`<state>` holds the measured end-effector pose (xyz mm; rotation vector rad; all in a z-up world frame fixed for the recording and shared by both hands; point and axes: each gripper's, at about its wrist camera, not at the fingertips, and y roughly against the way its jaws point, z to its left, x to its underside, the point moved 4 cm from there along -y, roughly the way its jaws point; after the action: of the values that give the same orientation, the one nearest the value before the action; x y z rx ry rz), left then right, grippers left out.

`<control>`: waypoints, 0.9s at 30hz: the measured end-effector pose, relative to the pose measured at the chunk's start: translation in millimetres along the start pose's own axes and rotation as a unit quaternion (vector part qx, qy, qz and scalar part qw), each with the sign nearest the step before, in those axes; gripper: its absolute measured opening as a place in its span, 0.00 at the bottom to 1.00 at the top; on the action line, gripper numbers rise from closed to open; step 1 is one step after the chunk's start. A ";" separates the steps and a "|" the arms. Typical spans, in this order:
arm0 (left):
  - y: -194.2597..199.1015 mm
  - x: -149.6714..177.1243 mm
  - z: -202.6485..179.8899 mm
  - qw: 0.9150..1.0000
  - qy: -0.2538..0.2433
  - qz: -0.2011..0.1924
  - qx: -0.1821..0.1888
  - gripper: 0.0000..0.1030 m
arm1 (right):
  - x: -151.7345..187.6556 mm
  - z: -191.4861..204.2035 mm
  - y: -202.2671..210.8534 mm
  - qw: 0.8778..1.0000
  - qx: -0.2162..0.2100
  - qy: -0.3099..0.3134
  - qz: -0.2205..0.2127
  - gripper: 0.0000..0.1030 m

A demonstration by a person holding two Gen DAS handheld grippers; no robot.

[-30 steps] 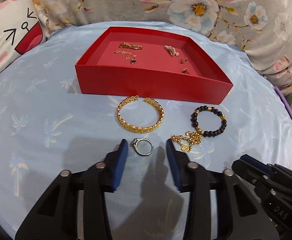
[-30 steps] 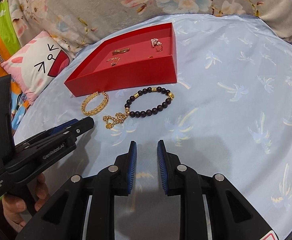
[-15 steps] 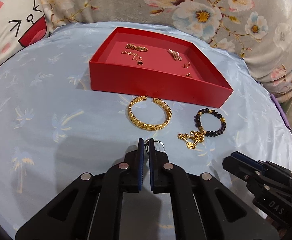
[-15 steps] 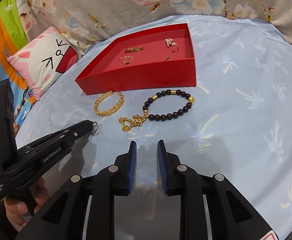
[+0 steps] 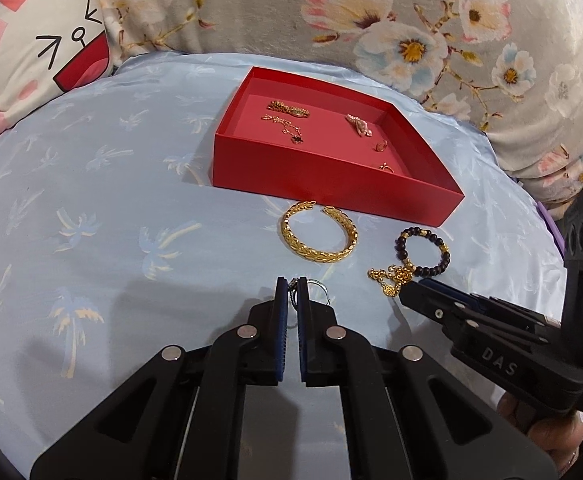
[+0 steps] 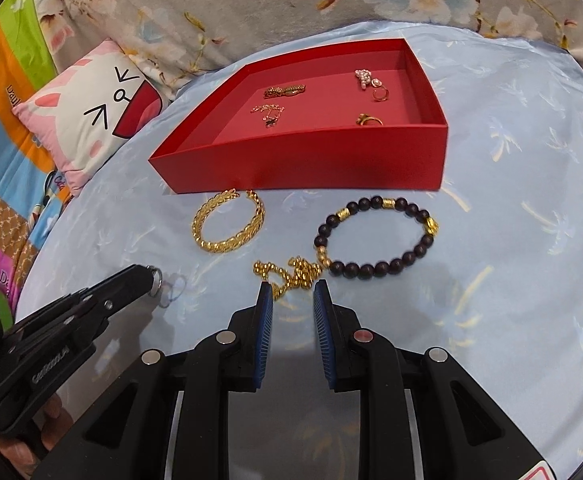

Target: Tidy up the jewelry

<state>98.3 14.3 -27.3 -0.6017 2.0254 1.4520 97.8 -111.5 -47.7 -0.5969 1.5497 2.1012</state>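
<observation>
the left gripper [image 5: 292, 285] pinches a silver ring [image 5: 314, 285] above the blue cloth [image 5: 91, 208]. the right gripper [image 6: 293, 294], jaws narrowly apart, frames a gold chain [image 6: 291, 272] near the red tray [image 6: 303, 164].

Even indoor light from above, fairly bright; my left gripper [image 5: 292, 292] and right gripper [image 6: 289, 294] throw soft grey shadows forward onto the blue sheet [image 5: 91, 208], and the red box [image 6: 311, 160] drops a thin dark one along its near wall. Both views are sharp in the centre, with small glints on the gold bangle [image 5: 318, 237]. Heavy fisheye bend and black corner vignette; pillow [image 6: 91, 120] at the rim looks stretched and slightly soft.
</observation>
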 end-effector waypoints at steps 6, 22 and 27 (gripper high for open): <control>-0.4 0.3 1.2 1.000 0.000 0.000 0.000 0.03 | -8.5 3.0 -8.2 1.000 0.012 0.011 -0.004 0.18; 13.7 -8.4 3.7 1.000 0.007 -0.013 0.004 0.03 | -23.2 6.3 40.7 0.998 0.007 0.015 -0.060 0.03; 32.0 -31.6 -1.4 0.999 -0.007 -0.033 0.009 0.03 | -53.5 15.7 79.8 0.995 -0.008 0.034 -0.095 0.03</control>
<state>100.5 23.9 16.7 -0.6448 1.9869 1.3948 92.0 -122.9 48.8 -0.7958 1.4514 1.9693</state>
